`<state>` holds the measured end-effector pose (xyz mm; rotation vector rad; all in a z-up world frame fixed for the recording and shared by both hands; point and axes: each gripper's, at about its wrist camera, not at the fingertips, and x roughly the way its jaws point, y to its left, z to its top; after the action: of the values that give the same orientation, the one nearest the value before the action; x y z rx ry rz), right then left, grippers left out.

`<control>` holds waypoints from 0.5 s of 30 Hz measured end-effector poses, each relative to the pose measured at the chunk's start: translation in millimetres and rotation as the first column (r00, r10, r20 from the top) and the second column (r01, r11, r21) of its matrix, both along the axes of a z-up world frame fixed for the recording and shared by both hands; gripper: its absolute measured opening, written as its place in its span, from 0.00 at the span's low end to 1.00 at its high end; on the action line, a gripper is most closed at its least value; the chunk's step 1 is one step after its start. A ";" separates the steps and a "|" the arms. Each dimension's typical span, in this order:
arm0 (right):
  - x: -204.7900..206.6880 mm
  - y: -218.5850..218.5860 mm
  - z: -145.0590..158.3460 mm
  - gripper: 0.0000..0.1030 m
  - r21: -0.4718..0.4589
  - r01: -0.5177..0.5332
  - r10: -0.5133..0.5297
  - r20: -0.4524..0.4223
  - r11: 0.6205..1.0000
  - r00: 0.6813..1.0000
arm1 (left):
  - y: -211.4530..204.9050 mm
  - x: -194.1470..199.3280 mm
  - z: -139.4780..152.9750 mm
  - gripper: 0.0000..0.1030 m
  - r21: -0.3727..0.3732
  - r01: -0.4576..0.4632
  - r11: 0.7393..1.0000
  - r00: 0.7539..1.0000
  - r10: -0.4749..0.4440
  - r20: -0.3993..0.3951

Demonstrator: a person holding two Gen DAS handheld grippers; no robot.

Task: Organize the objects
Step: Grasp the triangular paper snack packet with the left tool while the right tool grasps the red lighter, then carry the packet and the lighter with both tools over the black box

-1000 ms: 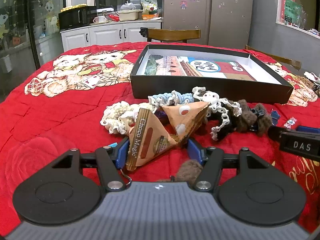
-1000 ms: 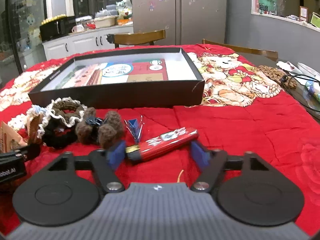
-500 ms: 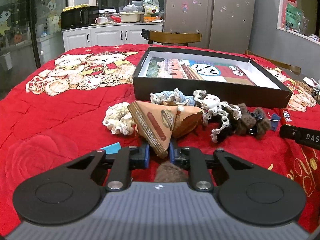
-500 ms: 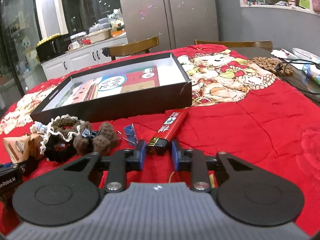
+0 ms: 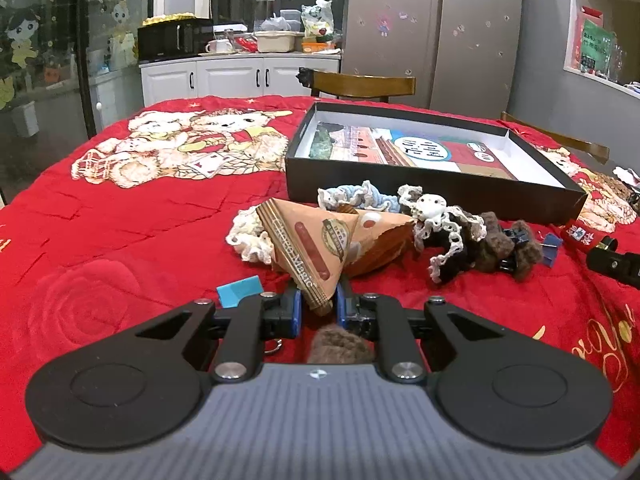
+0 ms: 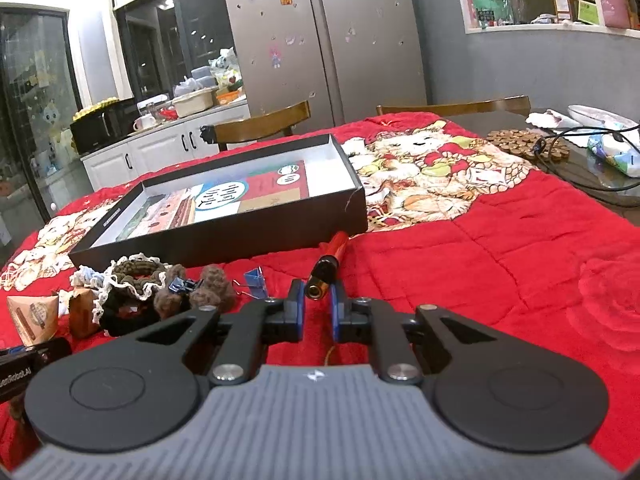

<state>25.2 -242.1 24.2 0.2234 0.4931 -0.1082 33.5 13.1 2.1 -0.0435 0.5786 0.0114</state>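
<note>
Blue pads of the left gripper point(image 5: 318, 306) pinched the triangular snack packet point(image 5: 310, 246). Right gripper point(image 6: 317, 300), jaws just closing, clamped the red pen point(image 6: 326, 266).

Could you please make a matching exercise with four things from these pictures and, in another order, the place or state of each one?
Things:
1. Choco Magic packet
2. red tube
3. black box
4. blue binder clip

Places or states:
A. lying loose on the red cloth, left of the right gripper's fingers
B. pinched by the left gripper
C. open, printed sheets inside
D. pinched at its dark end by the right gripper

Pairs: 1-B, 2-D, 3-C, 4-A
</note>
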 end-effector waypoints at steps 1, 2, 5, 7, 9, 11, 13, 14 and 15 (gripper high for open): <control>-2.0 -0.3 1.1 0.14 -0.002 0.005 -0.005 0.006 1.000 1.000 | 0.0 -1.6 0.6 0.19 0.003 -0.005 1.000 1.000 0.005 0.003; -4.3 -0.4 2.3 0.13 -0.006 0.008 -0.008 0.013 1.000 1.000 | -0.1 -3.8 1.0 0.19 0.011 -0.009 1.000 1.000 0.009 0.009; -10.1 -0.1 6.9 0.13 -0.011 0.010 -0.009 0.037 1.000 0.999 | -1.4 -7.7 3.1 0.19 0.023 -0.010 1.000 1.000 0.009 0.019; -13.0 0.4 11.0 0.12 -0.014 0.008 -0.007 0.056 1.000 0.998 | -0.8 -10.0 4.5 0.19 0.022 -0.011 1.000 1.000 0.011 0.025; -15.5 1.7 14.5 0.12 -0.026 0.009 -0.007 0.074 1.000 0.997 | 0.6 -12.4 6.1 0.19 0.019 -0.015 1.000 0.999 0.014 0.030; -16.9 2.1 17.2 0.11 -0.028 0.006 -0.004 0.086 1.000 0.996 | 2.4 -14.4 7.1 0.19 0.016 -0.021 1.000 0.999 0.021 0.033; -18.0 2.5 18.6 0.11 -0.026 0.006 -0.004 0.092 1.000 0.996 | 3.7 -15.5 8.2 0.19 0.012 -0.025 1.000 0.999 0.025 0.034; -18.7 2.2 19.4 0.11 -0.023 0.005 -0.003 0.095 1.000 0.995 | 4.6 -16.8 9.3 0.19 0.012 -0.028 1.000 0.999 0.027 0.036; -19.1 2.7 20.3 0.11 -0.021 0.004 -0.002 0.097 1.000 0.995 | 5.1 -17.7 10.6 0.19 0.013 -0.029 0.999 0.999 0.029 0.040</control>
<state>6.1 -239.5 44.4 0.2079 0.3945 -0.1049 15.8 18.2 12.7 -0.0391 0.5376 0.0424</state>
